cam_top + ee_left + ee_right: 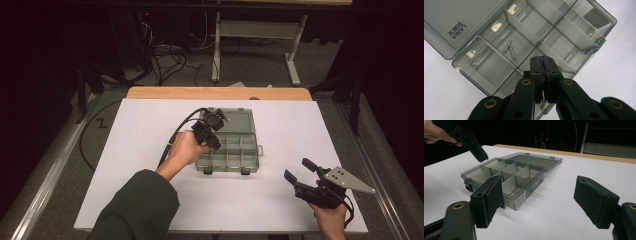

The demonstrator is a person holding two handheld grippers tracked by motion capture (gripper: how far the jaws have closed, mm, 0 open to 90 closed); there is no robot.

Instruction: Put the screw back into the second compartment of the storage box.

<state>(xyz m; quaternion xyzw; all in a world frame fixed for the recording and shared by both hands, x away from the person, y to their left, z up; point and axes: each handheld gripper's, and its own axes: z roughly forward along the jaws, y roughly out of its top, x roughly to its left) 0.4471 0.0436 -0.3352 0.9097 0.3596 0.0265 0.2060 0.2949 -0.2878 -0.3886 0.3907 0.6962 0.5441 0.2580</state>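
Observation:
A smoky clear compartment box [234, 156] lies open in the middle of the white table top, its lid [239, 121] folded flat behind it. Two small metal screws [509, 49] rest in one compartment of the box [486, 63]. My left gripper [215, 143] hangs tilted over the box's left side with its jaws pressed together [543, 65]; I see nothing held between them. From the right gripper view its tip [481, 157] hovers just above the box [506, 173]. My right gripper [297, 169] stands open near the front right, apart from the box, with empty pads [488, 196].
The white sheet [150, 125] covers the table, with a wooden edge [220, 93] at the back. Beyond it are a floor with cables [167, 57] and a table frame [257, 35]. A cable [177, 130] trails from my left gripper.

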